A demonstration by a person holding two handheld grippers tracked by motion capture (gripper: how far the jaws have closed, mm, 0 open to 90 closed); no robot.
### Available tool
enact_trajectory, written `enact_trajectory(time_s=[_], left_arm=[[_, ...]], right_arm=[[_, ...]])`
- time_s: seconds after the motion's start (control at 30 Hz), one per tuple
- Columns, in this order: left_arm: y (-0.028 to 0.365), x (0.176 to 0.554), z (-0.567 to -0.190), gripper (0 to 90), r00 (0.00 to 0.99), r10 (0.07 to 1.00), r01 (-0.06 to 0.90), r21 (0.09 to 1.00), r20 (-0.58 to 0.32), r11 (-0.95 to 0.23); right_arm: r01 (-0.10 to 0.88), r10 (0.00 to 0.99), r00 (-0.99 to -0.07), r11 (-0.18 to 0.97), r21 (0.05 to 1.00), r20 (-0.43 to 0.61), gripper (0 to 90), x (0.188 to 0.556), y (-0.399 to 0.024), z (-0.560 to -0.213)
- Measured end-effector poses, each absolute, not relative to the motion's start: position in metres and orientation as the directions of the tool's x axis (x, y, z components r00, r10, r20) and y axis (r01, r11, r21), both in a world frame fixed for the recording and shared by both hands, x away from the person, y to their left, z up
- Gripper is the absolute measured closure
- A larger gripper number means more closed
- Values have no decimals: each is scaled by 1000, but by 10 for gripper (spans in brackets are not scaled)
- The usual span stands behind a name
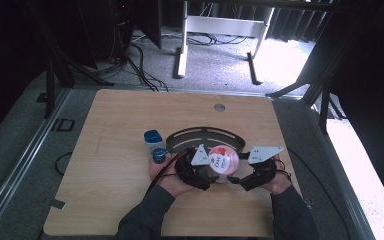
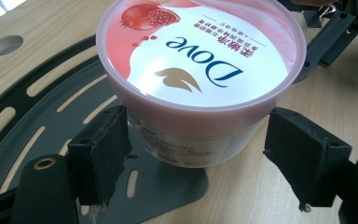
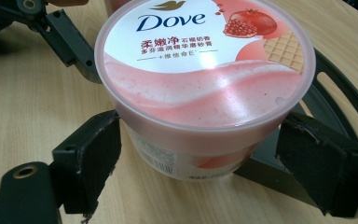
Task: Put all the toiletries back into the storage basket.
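Pink tub (image 1: 223, 159) sits on the counter (image 1: 110, 150), partly on a dark curved plate (image 1: 205, 135). Left of the tub stands a blue bottle (image 1: 153, 140). Left claw (image 1: 200, 177) is spread around the tub, one jaw touching. Right claw (image 1: 240, 179) is spread around it too.

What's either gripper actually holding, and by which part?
Nothing clamped. The left gripper and right gripper each straddle the Dove tub low on its wall, jaws open, visible gaps.

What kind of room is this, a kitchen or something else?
Probably a lab or workshop, not a kitchen: a bare wooden table on grey carpet, loose cables on the floor, and a metal desk frame behind dark curtains.
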State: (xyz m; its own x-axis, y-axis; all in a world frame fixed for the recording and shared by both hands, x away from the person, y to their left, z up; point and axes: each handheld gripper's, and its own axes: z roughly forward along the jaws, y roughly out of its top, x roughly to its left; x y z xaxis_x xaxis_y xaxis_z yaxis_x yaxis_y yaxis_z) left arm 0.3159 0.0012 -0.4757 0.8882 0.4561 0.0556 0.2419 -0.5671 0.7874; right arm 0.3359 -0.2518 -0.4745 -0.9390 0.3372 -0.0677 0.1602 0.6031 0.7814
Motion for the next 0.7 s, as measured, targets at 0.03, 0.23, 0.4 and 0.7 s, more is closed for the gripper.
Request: enact_trajectory(time_s=[0.03,0.23,0.4,0.7], left_arm=[[1,317,-475,223,886,460,244,789,54,-564],[0,320,-476,220,880,473,253,790,52,-558],[-1,324,-477,208,871,489,266,791,47,-551],[-4,329,-475,204,858,510,273,795,53,-542]], right_arm=[[163,339,-939,603,781,-65,140,337,-252,-474],[161,337,-939,608,777,-70,140,343,-252,-472],[166,341,-938,612,773,-68,140,347,-250,-472],[173,347,-936,606,776,-64,141,356,-251,-471]])
